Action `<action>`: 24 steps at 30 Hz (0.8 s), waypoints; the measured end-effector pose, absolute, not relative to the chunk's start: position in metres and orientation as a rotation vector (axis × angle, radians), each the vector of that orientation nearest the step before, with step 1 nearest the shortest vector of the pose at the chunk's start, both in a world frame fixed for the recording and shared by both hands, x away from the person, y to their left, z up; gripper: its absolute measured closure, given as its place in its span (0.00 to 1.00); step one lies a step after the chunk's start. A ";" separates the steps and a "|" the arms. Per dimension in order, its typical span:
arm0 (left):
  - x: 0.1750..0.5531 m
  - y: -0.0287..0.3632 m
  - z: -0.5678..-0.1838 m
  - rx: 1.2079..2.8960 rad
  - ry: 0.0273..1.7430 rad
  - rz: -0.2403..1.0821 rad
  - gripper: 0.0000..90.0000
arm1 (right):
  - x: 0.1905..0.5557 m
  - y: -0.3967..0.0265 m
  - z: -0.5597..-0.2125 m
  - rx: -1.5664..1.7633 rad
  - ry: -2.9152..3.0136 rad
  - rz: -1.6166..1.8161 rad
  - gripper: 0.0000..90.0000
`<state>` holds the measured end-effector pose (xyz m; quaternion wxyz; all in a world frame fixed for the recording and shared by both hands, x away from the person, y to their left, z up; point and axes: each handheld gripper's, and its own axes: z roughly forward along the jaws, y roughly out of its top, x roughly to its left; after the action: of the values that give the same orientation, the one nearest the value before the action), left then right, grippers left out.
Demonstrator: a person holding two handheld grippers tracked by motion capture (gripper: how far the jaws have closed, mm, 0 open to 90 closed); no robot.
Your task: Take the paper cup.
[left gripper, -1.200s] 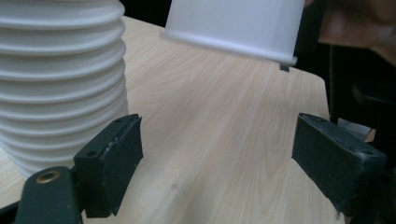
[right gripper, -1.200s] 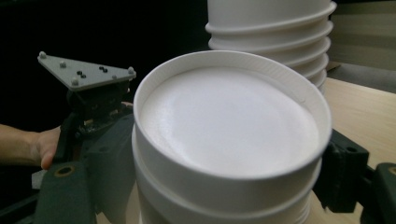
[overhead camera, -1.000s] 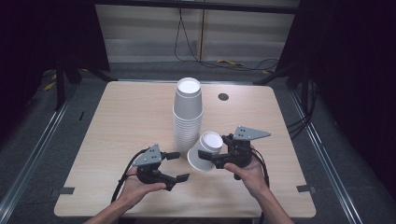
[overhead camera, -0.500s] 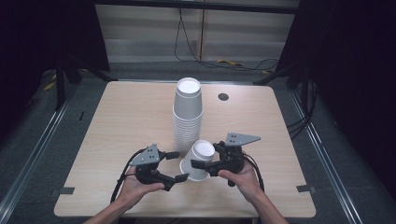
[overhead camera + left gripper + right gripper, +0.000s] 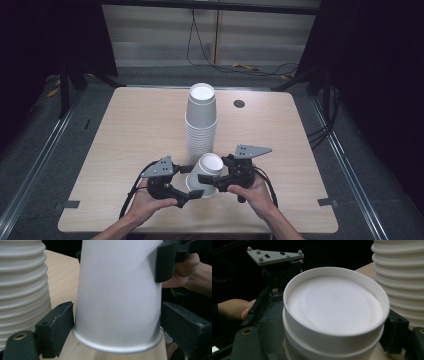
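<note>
A tall stack of white paper cups [image 5: 201, 117] stands mid-table; it also rises at the edge of the left gripper view [image 5: 22, 285] and of the right gripper view [image 5: 402, 277]. In front of it, two nested white cups [image 5: 206, 167] tilt between my grippers. My right gripper [image 5: 212, 169] is shut on them near the rim [image 5: 334, 302]. My left gripper [image 5: 194, 181] has just been opening. Its jaws now stand either side of the cups' base [image 5: 117, 290], the left pad [image 5: 56, 326] close against the wall and the other a little apart.
The light wooden table [image 5: 125, 130] has a small dark round hole [image 5: 239, 103] at the back right. Tape marks [image 5: 67, 205] sit near its front corners. Dark floor and rails surround the table.
My right gripper has carried the nested cups left and down to the left gripper. The left jaws have opened and now flank the cups' base.
</note>
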<state>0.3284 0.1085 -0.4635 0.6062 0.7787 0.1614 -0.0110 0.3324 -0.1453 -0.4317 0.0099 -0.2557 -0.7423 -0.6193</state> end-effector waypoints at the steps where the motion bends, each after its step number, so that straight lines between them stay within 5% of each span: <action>1: 0.328 0.108 -0.463 1.812 0.381 -0.017 0.11 | 0.332 -0.144 -0.431 -0.796 -2.317 -1.935 0.24; 11: 0.327 0.102 -0.463 1.821 0.377 0.002 0.04 | 0.329 -0.135 -0.431 -0.762 -2.315 -1.942 0.24; 24: 0.326 0.099 -0.466 1.839 0.357 -0.009 0.11 | 0.327 -0.131 -0.433 -0.749 -2.325 -1.946 0.24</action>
<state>0.3257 0.0988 -0.4656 0.5926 0.7907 0.1534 -0.0038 0.3271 -0.1305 -0.4327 0.0092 -0.2399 -0.7444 -0.6231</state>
